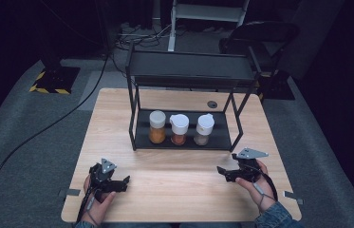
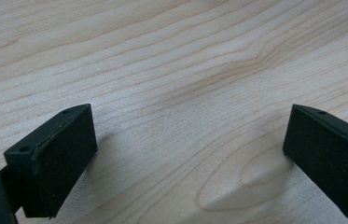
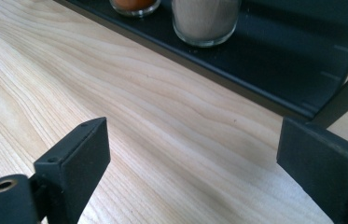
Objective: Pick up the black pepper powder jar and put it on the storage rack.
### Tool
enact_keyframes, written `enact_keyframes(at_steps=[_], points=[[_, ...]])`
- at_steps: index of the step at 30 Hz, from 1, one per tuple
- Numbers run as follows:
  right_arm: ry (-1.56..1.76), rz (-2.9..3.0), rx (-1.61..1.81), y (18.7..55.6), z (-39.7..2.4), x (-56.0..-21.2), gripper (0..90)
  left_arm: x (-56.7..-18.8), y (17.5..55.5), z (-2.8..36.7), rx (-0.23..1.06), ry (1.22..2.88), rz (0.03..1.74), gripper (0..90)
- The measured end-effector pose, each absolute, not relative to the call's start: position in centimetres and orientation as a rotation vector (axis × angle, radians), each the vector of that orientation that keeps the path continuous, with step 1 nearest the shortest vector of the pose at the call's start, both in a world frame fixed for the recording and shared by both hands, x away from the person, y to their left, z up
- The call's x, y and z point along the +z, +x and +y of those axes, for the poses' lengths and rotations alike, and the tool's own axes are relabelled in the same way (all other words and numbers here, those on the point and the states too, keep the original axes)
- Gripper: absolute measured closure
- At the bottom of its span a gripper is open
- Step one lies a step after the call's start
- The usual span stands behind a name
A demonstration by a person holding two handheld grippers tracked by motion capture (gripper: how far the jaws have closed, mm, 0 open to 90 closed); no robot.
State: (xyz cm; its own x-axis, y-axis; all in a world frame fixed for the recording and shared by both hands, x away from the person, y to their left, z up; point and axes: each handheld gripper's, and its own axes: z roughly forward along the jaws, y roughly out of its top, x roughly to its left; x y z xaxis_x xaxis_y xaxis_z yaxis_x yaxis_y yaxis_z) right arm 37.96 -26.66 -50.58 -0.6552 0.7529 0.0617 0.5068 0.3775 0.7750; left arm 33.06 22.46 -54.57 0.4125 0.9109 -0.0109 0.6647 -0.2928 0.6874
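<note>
Both sets of jaws stand wide apart with nothing between them. The left gripper (image 1: 126,180) rests low at the near left of the worktop (image 1: 184,190), the right gripper (image 1: 226,167) at the near right, angled toward the rack (image 1: 139,126). Three jars stand in a row on its lower shelf: orange jar (image 1: 157,127), red jar (image 1: 179,129), pale jar (image 1: 203,130), well apart from both grippers.

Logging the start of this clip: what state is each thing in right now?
Left gripper: open, nothing between its jaws.
Right gripper: open, nothing between its jaws.
Orange spice jar: upright on the rack's lower shelf, lid on.
Red spice jar: upright, cap on.
Pale spice jar: upright, cap on.
Rack: standing on the table, top shelf bare.
</note>
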Motion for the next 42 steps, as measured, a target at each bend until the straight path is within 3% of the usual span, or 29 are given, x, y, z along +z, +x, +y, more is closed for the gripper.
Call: enact_keyframes(at_steps=[42], points=[[1.118,2.364,1.009,36.7,-27.3,-54.5,7.8,-54.6,33.1,22.5,0.517,2.056,1.332,2.5]])
